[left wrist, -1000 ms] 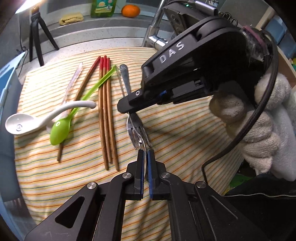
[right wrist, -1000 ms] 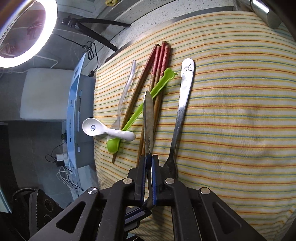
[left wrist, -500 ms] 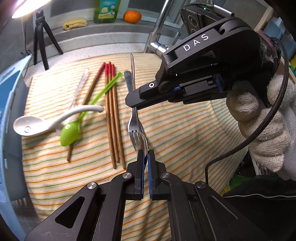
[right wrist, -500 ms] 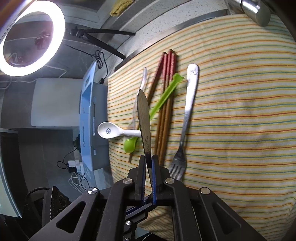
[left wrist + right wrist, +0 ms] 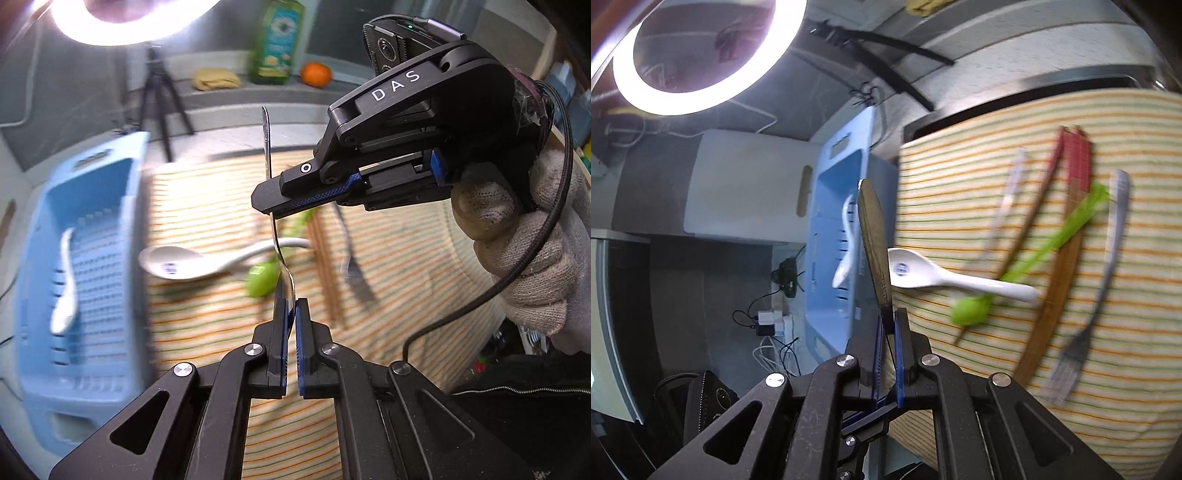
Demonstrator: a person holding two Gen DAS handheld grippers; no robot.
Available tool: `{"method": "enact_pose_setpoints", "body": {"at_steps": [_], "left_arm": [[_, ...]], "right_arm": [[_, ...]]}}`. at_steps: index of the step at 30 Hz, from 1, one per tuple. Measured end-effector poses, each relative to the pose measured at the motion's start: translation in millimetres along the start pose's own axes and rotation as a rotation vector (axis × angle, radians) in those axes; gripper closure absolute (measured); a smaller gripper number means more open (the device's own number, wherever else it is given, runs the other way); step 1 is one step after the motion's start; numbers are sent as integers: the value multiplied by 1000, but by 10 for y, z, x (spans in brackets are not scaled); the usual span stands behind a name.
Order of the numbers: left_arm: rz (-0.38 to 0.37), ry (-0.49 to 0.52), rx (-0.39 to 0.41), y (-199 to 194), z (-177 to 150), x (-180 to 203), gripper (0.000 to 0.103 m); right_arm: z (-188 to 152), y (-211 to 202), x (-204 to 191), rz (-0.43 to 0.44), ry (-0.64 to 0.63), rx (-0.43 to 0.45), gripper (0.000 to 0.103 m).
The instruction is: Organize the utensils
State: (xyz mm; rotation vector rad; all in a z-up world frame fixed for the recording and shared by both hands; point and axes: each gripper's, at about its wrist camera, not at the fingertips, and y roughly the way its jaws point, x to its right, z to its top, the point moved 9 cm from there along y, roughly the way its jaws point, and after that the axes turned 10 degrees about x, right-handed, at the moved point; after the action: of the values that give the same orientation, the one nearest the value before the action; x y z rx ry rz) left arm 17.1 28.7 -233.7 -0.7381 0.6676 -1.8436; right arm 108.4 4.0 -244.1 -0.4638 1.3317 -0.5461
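Steel flashes: the right gripper (image 5: 888, 334) and the left gripper (image 5: 290, 317) both clench 1 slim metal utensil (image 5: 266, 140), upright above the striped cloth (image 5: 207, 206). Blue basket (image 5: 88, 206) left, ring light (image 5: 683, 88) far.

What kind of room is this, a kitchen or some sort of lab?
Probably a home kitchen set up for filming. A dish soap bottle and an orange stand on a ledge, utensils lie on a striped cloth beside a blue drying basket, and a ring light hangs overhead.
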Motion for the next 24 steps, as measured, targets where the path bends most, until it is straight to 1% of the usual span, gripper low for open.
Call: {"method": "enact_pose_setpoints", "body": {"at_steps": [5,8,11,15,18,22,24], "left_arm": [[60,-37,17,-150,-11,-518,101],[88,-61,17,-209,-30,-805,101],[104,-80,8,-212,-44,-1062,101],[97,-110,-15,-128,-100,-1255,101],[86,-122,-38,-65,-141,-1342,101],[85,-129,-53,44,-179,-1400,101],[93,-128,-55,54,-185,-1425,101]], "right_arm": [[22,463,-400,22,-55,-36,97],[41,746,-560,28,-62,-57,97],[71,994,-655,13,-77,-72,97],[113,1236,-656,-26,-87,-85,97],[127,1362,-580,-59,-82,-99,97],[147,1428,-513,-93,-92,-97,98],[165,1414,-519,-103,-105,-86,94]]}}
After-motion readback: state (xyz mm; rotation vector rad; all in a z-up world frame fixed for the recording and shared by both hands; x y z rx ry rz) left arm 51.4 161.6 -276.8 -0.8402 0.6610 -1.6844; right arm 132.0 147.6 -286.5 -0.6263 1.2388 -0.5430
